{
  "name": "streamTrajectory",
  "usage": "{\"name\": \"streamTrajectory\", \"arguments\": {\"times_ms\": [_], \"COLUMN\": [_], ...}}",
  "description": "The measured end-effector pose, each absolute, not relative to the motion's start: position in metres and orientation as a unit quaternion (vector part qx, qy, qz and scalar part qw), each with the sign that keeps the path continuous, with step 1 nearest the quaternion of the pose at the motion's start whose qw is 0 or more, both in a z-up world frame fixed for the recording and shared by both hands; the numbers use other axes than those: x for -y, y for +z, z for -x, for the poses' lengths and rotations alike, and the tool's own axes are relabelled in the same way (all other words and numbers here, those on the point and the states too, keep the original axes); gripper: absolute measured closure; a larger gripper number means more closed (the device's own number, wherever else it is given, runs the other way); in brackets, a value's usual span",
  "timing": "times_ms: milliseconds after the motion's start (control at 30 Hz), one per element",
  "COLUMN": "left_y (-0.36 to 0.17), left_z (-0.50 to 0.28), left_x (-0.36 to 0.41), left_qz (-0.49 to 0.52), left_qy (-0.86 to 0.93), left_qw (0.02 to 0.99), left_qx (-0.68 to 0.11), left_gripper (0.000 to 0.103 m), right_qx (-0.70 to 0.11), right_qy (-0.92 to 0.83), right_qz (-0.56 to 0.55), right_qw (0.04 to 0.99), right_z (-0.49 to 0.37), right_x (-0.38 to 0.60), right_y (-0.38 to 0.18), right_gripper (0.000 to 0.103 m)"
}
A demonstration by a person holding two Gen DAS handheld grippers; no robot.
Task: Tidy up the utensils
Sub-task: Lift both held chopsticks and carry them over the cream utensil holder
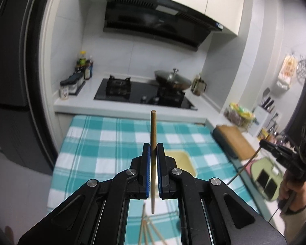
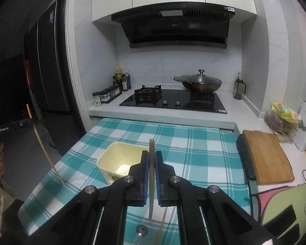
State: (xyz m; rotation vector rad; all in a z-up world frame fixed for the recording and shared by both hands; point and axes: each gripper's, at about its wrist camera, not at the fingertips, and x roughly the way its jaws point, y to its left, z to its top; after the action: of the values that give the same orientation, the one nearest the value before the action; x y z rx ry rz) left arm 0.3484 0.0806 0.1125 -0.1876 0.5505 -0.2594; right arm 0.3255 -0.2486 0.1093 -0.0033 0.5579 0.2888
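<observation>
Each claw was clamped on one chopstick, left claw (image 1: pixel 153 153) on the brown chopstick (image 1: pixel 153 130), right claw (image 2: pixel 151 159) on the olive chopstick (image 2: pixel 151 163), held upright above the checked desk (image 2: pixel 204 149). Best keep them vertical, tips down, and centre them over the cream bin (image 2: pixel 116 157) near the desk's middle before releasing.

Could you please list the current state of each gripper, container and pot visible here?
left gripper: shut on a wooden chopstick, upright.
right gripper: shut on another chopstick, upright.
cream container: open, looks empty, on the checked cloth.
wok: lidded, on the stove.
</observation>
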Motion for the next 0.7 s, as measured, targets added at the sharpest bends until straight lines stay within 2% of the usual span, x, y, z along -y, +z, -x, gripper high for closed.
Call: {"name": "streamTrajectory", "arguments": {"times_ms": [133, 300, 700], "left_y": [0.128, 0.098, -0.022], "left_z": [-0.381, -0.419, -0.487], "left_x": [-0.053, -0.026, 0.009], "left_qz": [0.084, 0.096, 0.085], "left_qy": [-0.112, -0.1, -0.104], "left_qw": [0.961, 0.96, 0.913], "left_qx": [-0.237, -0.245, -0.386], "left_gripper": [0.099, 0.099, 0.098], "right_qx": [-0.231, -0.201, -0.372], "right_qy": [0.156, 0.176, 0.176], "right_qz": [-0.007, -0.025, -0.014], "right_qw": [0.96, 0.963, 0.911], "right_z": [-0.348, -0.372, -0.462], "right_x": [0.232, 0.208, 0.169], "right_y": [0.139, 0.127, 0.002], "right_gripper": [0.097, 0.097, 0.097]}}
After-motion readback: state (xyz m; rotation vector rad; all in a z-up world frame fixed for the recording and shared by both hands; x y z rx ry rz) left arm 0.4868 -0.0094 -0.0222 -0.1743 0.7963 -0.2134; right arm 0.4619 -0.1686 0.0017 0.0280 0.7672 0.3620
